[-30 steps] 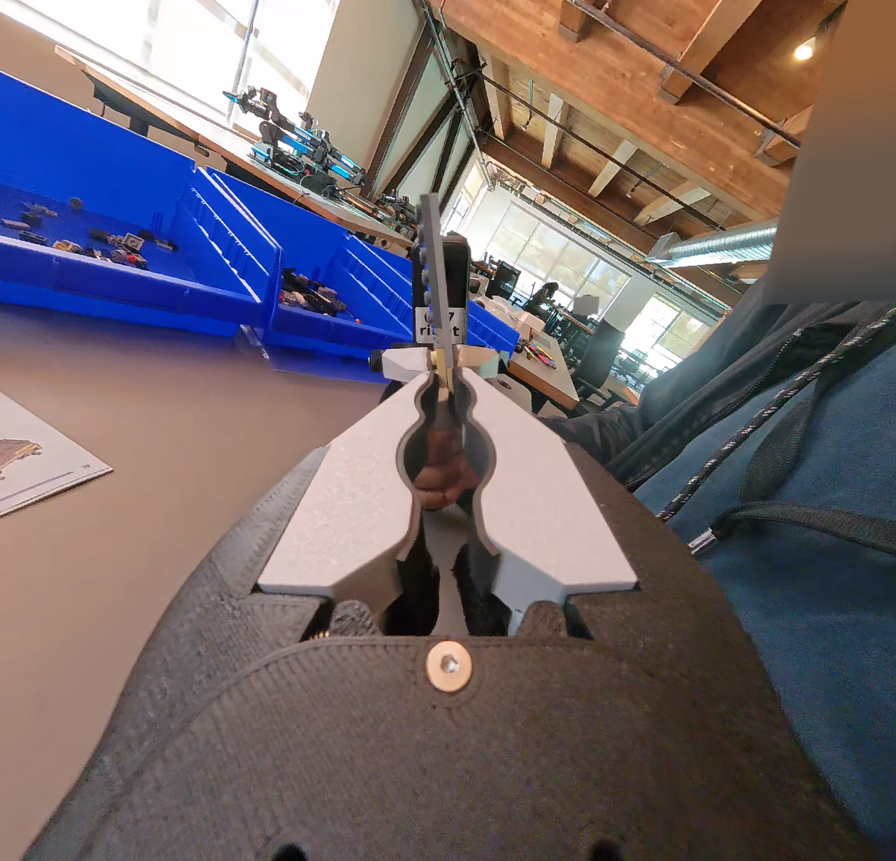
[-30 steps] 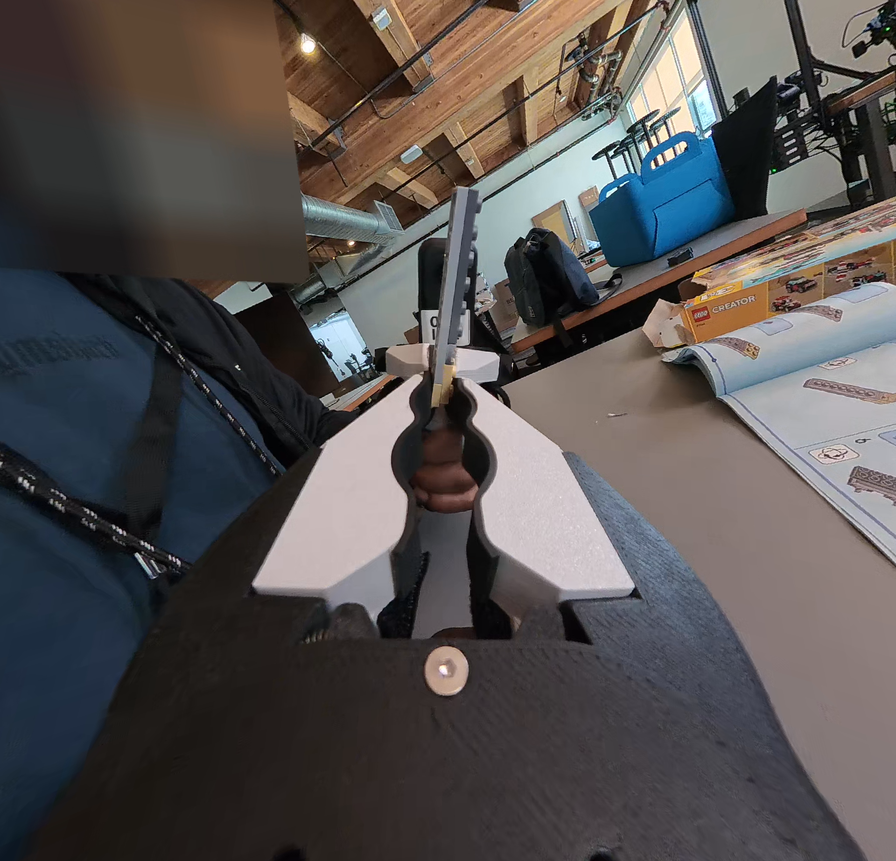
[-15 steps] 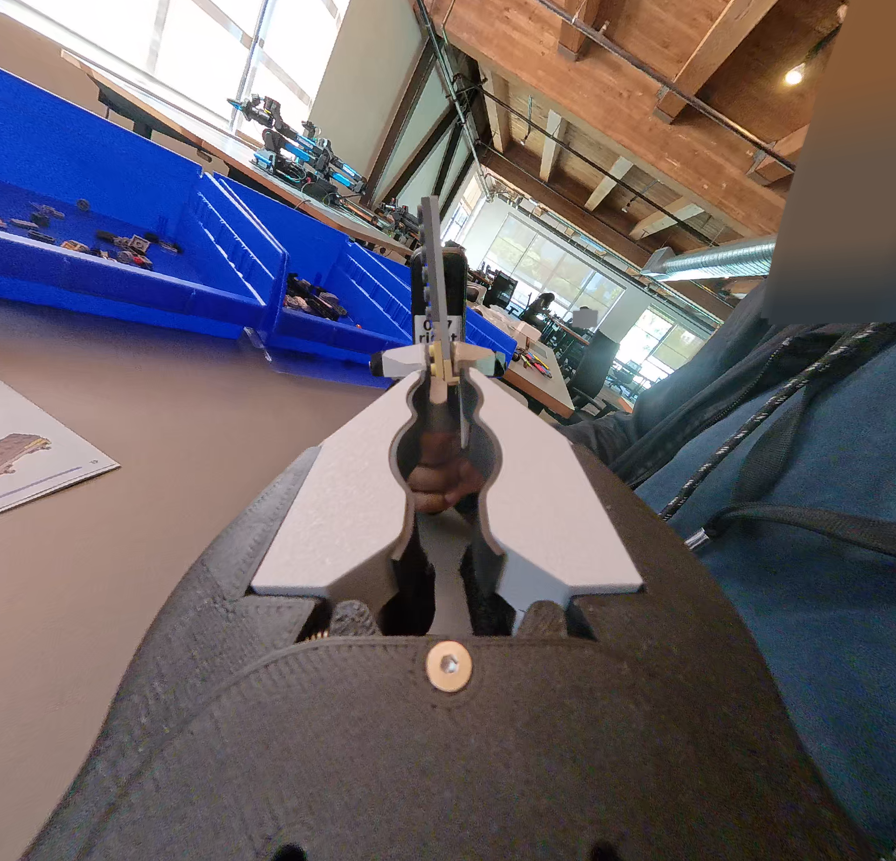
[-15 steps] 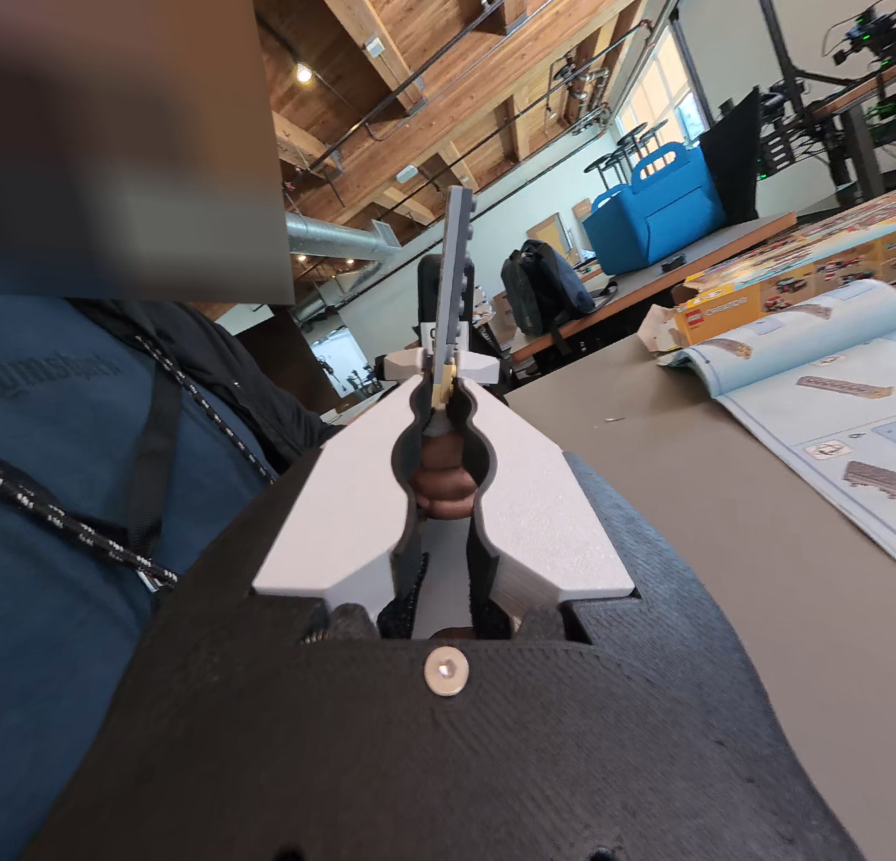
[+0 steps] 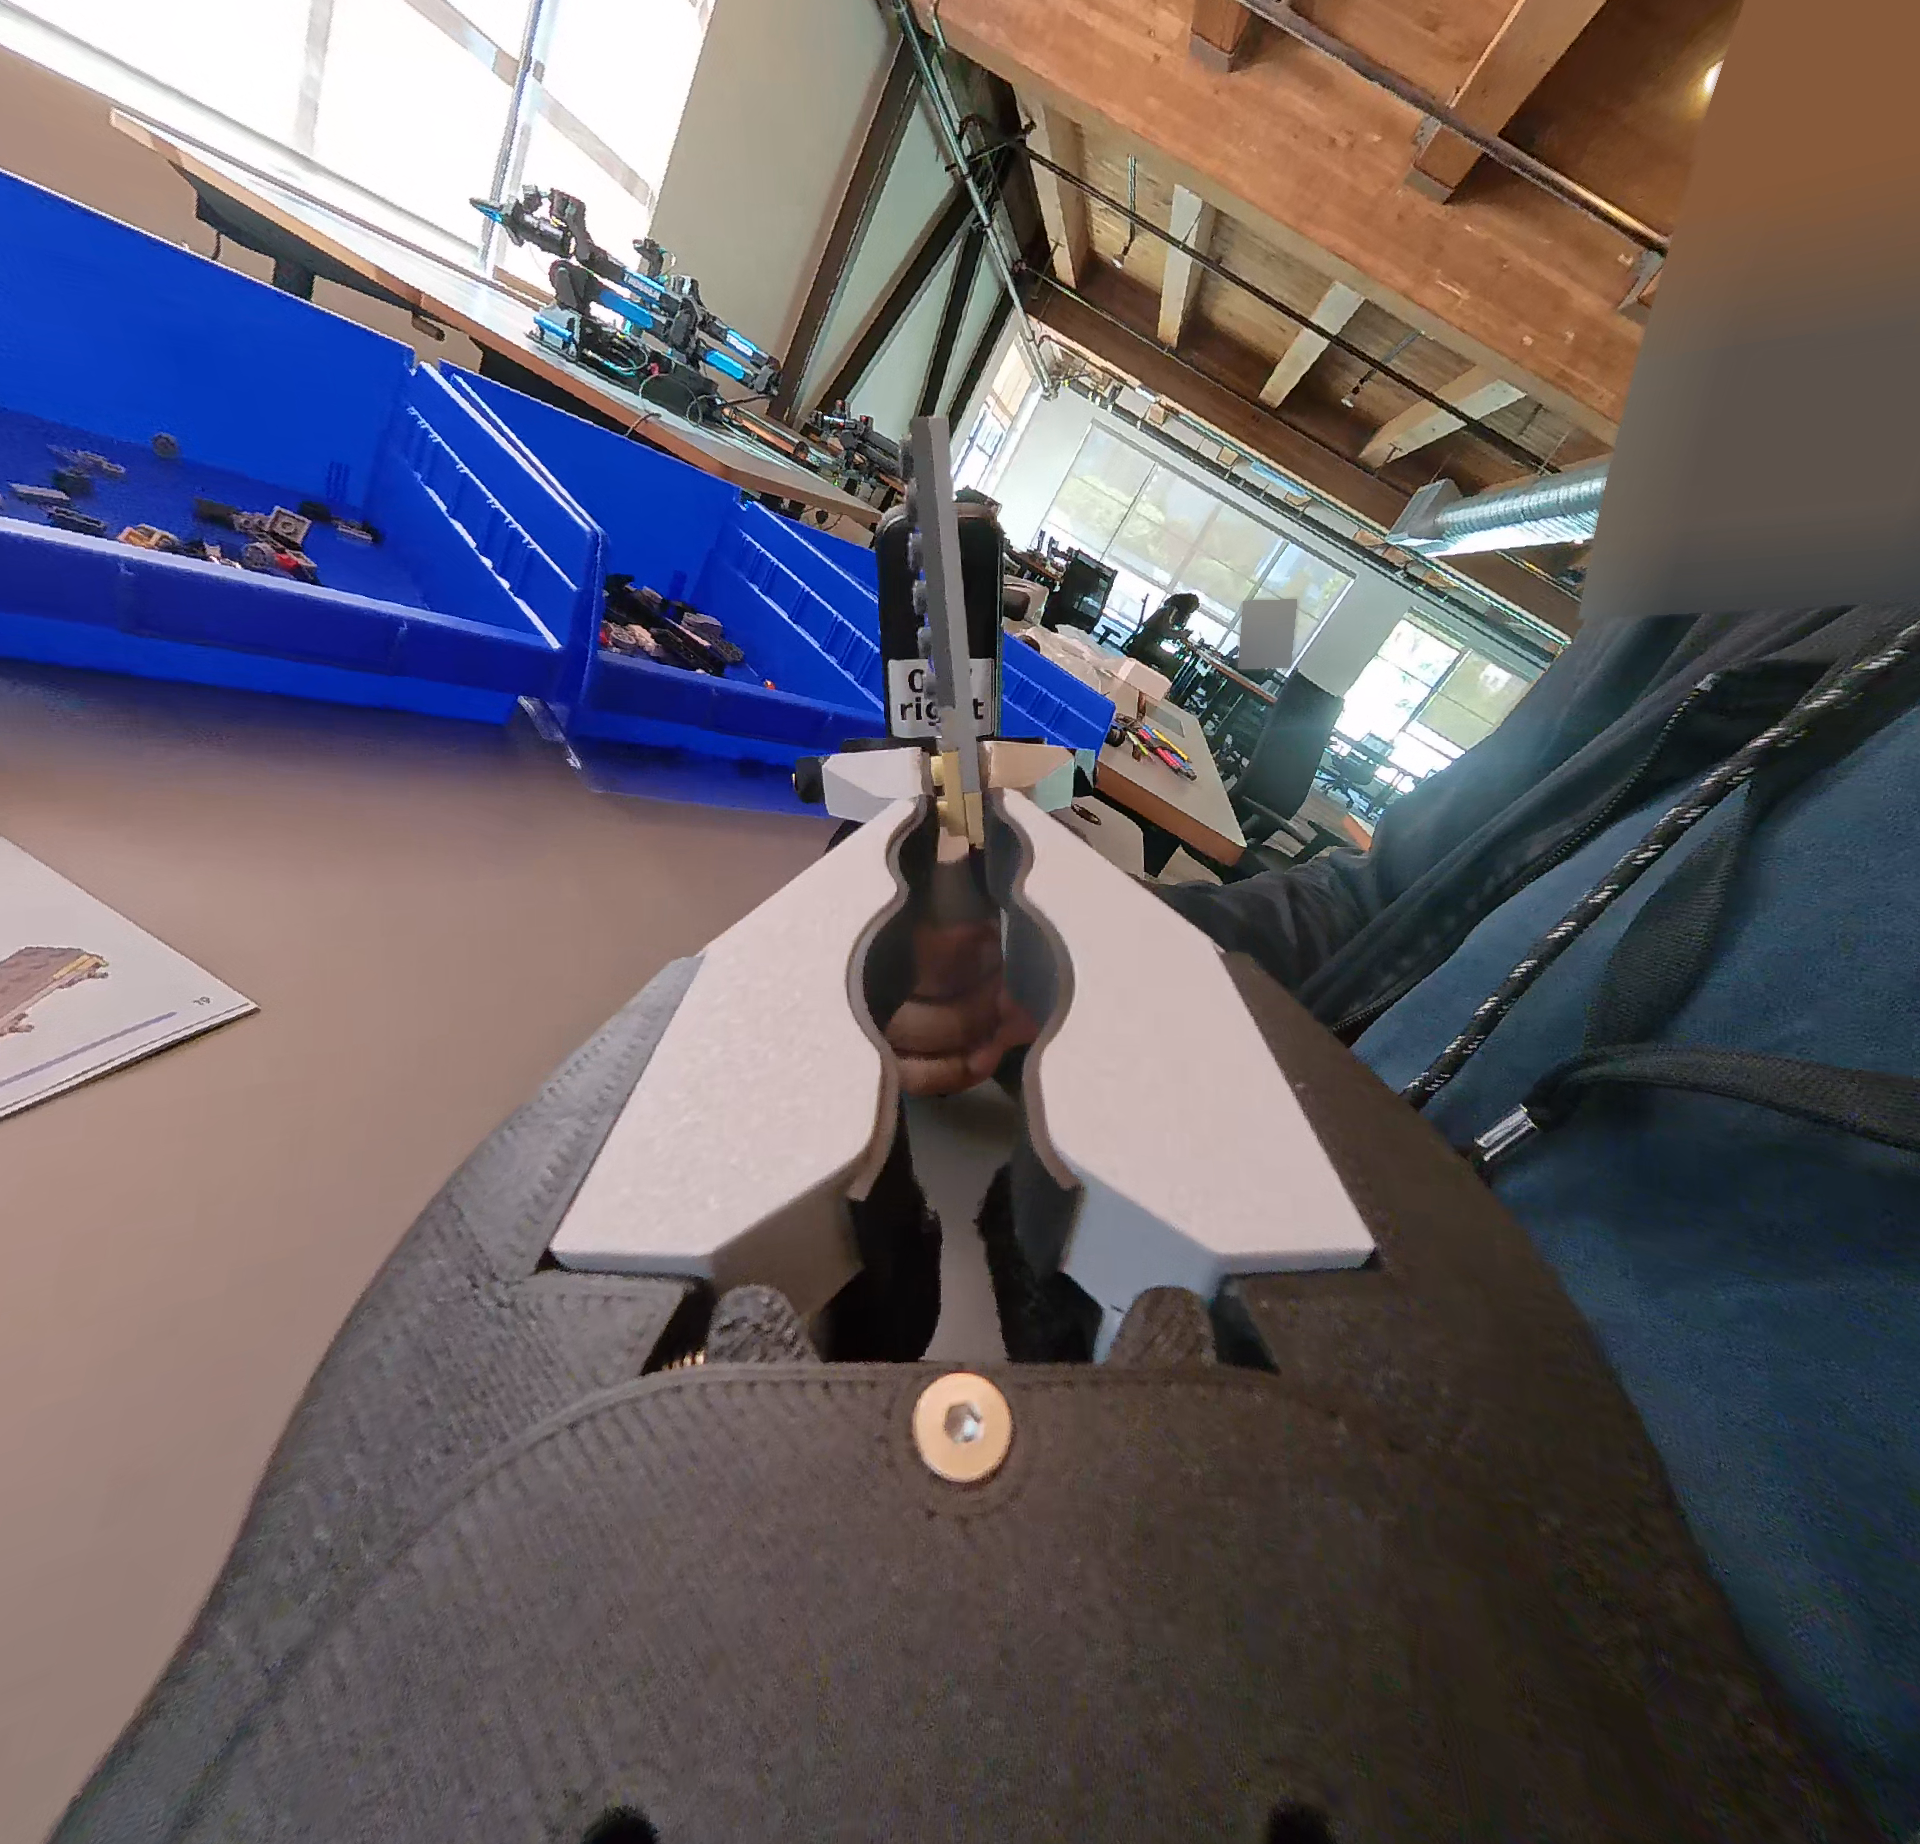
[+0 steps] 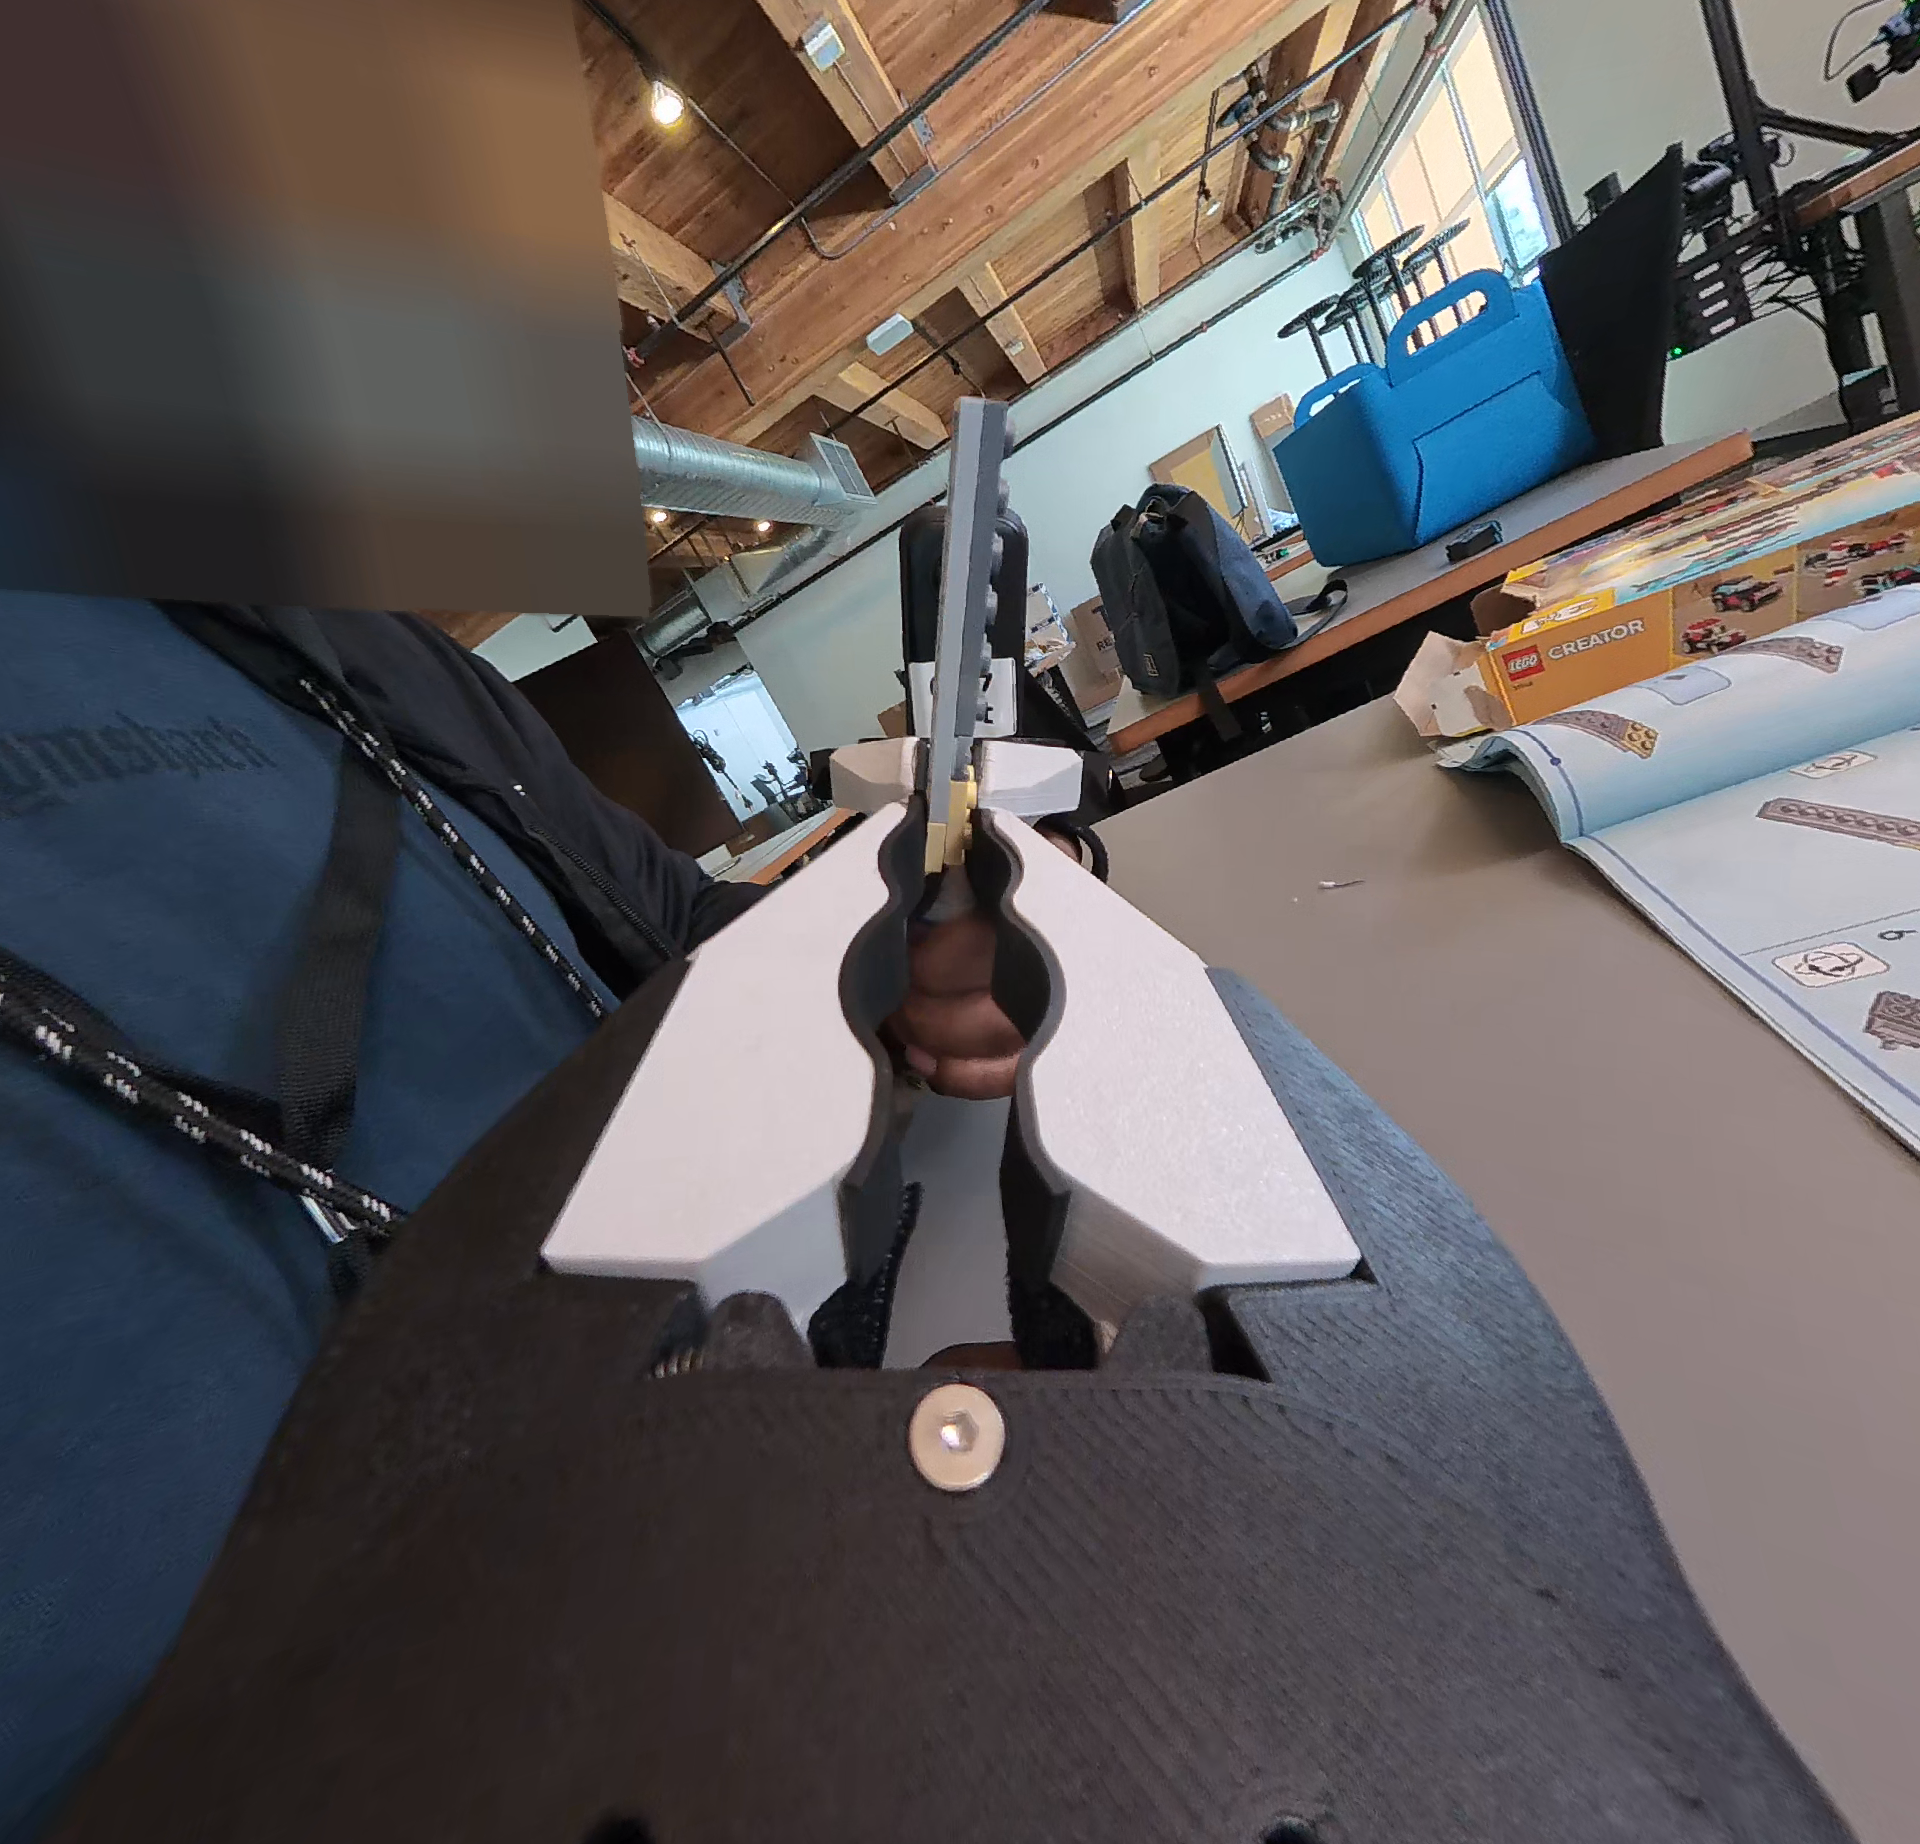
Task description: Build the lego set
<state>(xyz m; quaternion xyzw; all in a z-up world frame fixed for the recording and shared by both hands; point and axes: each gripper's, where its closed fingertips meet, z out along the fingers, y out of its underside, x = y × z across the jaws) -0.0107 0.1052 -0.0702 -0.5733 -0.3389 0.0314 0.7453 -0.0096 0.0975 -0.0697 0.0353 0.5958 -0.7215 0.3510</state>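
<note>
Left wrist view: both tongs, left tongs (image 5: 961, 826) and right tongs (image 6: 951, 838), meet tip-to-tip, clenched on the upright long grey studded lego plate (image 5: 940, 589) with its small tan brick (image 5: 951, 792).

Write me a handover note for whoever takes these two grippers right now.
Left gripper: shut on the lower end of the grey plate, over a small tan piece.
Right gripper: shut on the same plate from the opposite side, tip to tip.
Plate is upright, held above the table.
Loose parts lie in the blue bins; the open booklet is on the right.
Done: tan piece is on the plate.
Left: most of the build, as far as shown.
</note>
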